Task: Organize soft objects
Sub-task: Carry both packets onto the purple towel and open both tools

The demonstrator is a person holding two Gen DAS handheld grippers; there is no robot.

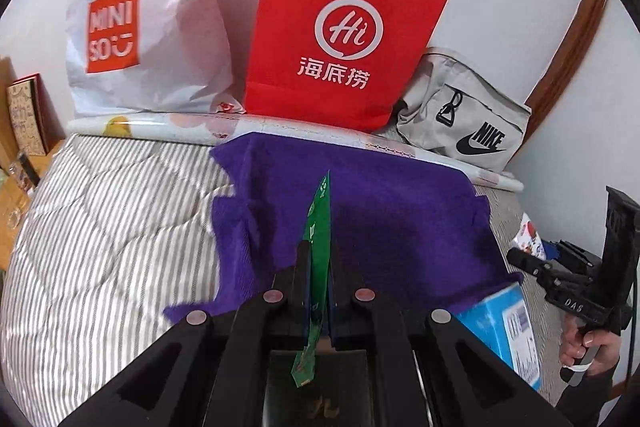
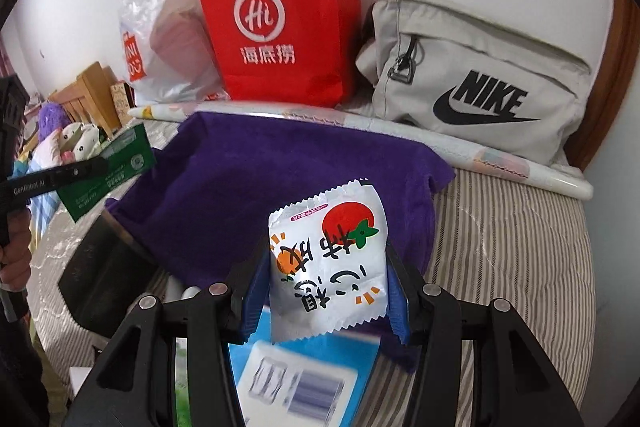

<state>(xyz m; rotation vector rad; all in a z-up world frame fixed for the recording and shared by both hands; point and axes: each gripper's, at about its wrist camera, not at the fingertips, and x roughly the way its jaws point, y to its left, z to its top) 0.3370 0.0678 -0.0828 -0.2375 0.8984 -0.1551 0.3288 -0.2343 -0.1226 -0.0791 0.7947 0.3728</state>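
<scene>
Left wrist view: left claw (image 1: 318, 267) clamped narrow on a flat green foil sachet (image 1: 320, 219), held edge-on and upright between the jaws. Below and ahead lies a purple fleece cloth (image 1: 360, 203) spread on the striped bed quilt (image 1: 100, 211). Against the wall stand a red paper carrier bag (image 1: 340, 27), a white plastic shopping bag (image 1: 148, 27) and a grey fabric pouch (image 1: 468, 119). A blue cardboard box (image 1: 500, 327) sits at the cloth's near right corner. The right claw's black body shows at far right, a hand on its handle.

Right wrist view: right claw (image 2: 328, 291) half-wide, its blue pads bearing on both side edges of a white snack packet printed with a red tomato (image 2: 328, 259); packet held face-on over the purple cloth. The green sachet appears at left in the other claw.

Judgement: both items seem to be in carry toward the cloth or bags. To do it well, keep both grips firm but not crushing, bring each packet low over its destination before release, and set them side by side without overlap, clear of the blue box.
</scene>
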